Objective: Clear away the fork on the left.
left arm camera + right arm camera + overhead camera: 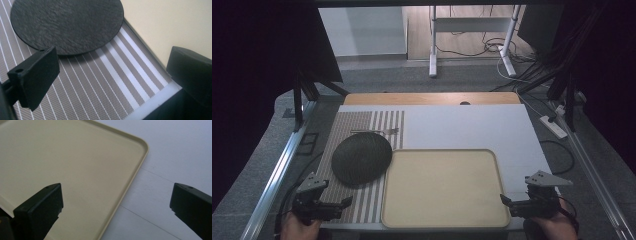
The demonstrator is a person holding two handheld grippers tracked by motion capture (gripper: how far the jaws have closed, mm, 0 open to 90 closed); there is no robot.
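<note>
A dark round plate [361, 159] lies on a striped placemat [362, 202] at the table's left. A fork [374, 131] lies on the mat just beyond the plate. A beige tray [442, 185] with nothing on it sits to the right of the mat. My left gripper [343, 204] is held at the mat's near edge. In the left gripper view it [112, 75] stands open over the stripes, the plate [67, 25] ahead of it. My right gripper [507, 202] hovers at the tray's near right corner. It [116, 205] is open, its jaws straddling the tray's rim [130, 182].
A white board [472, 125] covers the tabletop, with a wooden strip [432, 98] along its far edge. Metal rails [277, 170] run along both sides. Cables and a power strip [553, 126] lie on the floor to the right.
</note>
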